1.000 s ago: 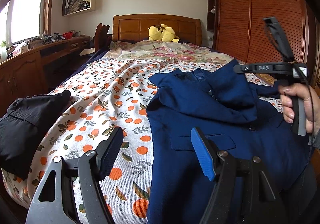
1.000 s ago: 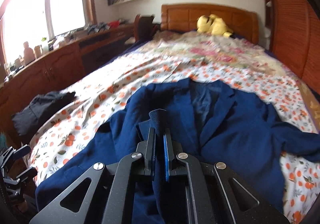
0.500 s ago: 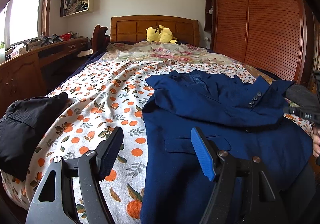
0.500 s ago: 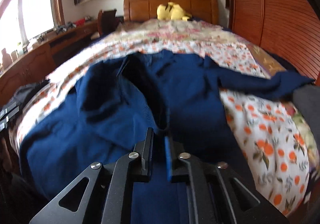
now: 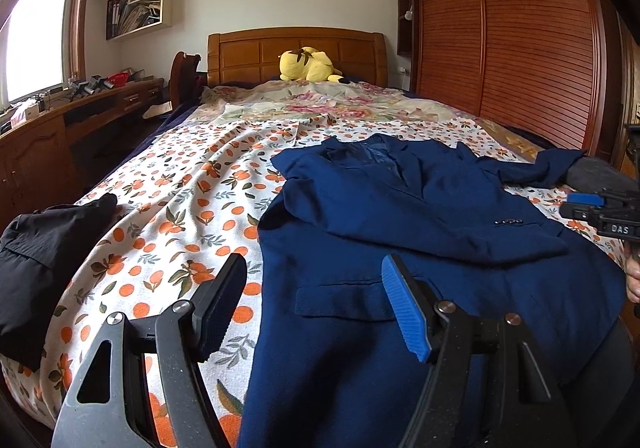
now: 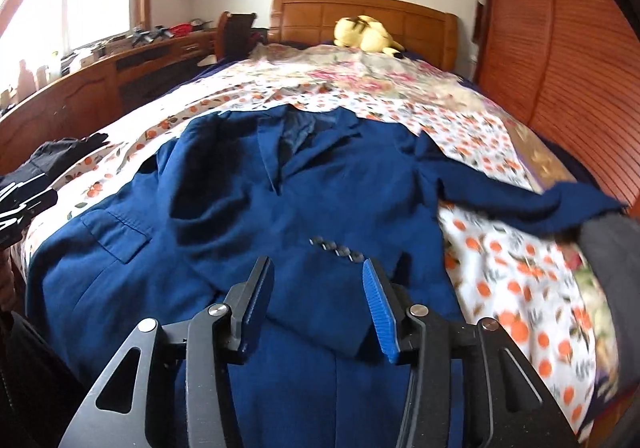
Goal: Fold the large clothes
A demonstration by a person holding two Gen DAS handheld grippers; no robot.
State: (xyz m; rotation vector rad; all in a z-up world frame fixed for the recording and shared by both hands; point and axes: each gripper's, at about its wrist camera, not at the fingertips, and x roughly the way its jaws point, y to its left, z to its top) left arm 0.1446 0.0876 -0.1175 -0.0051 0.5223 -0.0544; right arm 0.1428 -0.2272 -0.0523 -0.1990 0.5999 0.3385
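A navy-blue woven suit jacket (image 6: 304, 200) lay face-up on the near half of the bed's orange-printed white sheet (image 5: 180, 208), one sleeve already folded across its chest, the other sleeve (image 6: 520, 200) trailing right. The left hand-held gripper (image 5: 316, 304) hovered over the near left hem with its jaws apart and empty; the right hand-held gripper (image 6: 318, 300) hung spread and empty just above the folded sleeve's buttoned cuff (image 6: 338, 250). The cloth looked soft yet weighty, likely to sag and slide, so gripping the outstretched sleeve near its cuff seemed best.
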